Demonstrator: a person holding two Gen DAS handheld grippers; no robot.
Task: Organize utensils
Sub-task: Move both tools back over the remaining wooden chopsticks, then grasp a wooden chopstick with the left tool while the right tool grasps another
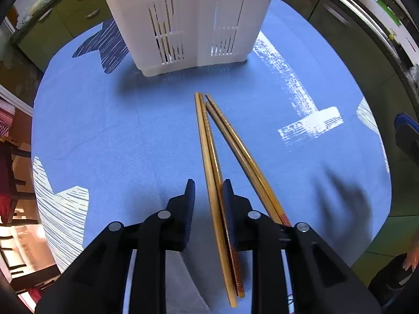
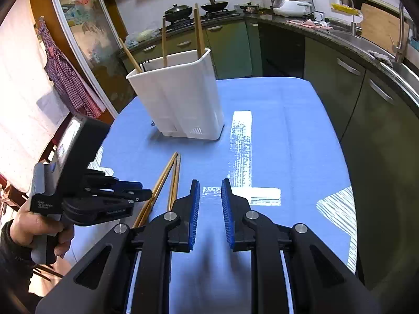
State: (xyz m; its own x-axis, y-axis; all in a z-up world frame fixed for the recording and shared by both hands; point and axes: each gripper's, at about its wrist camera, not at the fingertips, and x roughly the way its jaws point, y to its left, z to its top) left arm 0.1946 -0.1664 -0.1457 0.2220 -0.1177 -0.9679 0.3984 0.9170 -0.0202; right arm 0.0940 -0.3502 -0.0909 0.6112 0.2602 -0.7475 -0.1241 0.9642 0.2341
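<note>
Left gripper [image 1: 208,186] fingers [image 1: 189,201] stand a little apart, straddling a pair of light brown wooden chopsticks [image 1: 213,180] that lies flat on the blue cloth-covered table [image 1: 104,130]; the right-hand pad looks against the pair, the left pad has a clear gap, so released, not clamped yet. In the right wrist view a hand [image 2: 39,231] holds that gripper low over the handle ends. Next along, a second, darker brown wooden chopstick pair [image 1: 235,144] lies just beside the first, tips nearly meeting near the holder and handle ends spreading apart toward the gripper, its thick end running under the finger housing. Beyond the tips stands a tall white plastic utensil holder with slotted sides [image 1: 188,26], apart from the loose chopsticks; the right wrist view shows several chopsticks already upright inside it. Further right, the right gripper [image 2: 210,192] with blue-padded fingers [image 2: 194,209] hovers over bare cloth, narrow gap, nothing between them, empty. Handling guess: chopsticks are light, stiff, smooth and prone to roll or scissor; being thin and flat on cloth they are awkward to pinch. Best take both sticks of one pair together at the thicker handle third, squarely, so the tips stay aligned for dropping into the holder. Risk: catching the neighbouring pair too.
</note>
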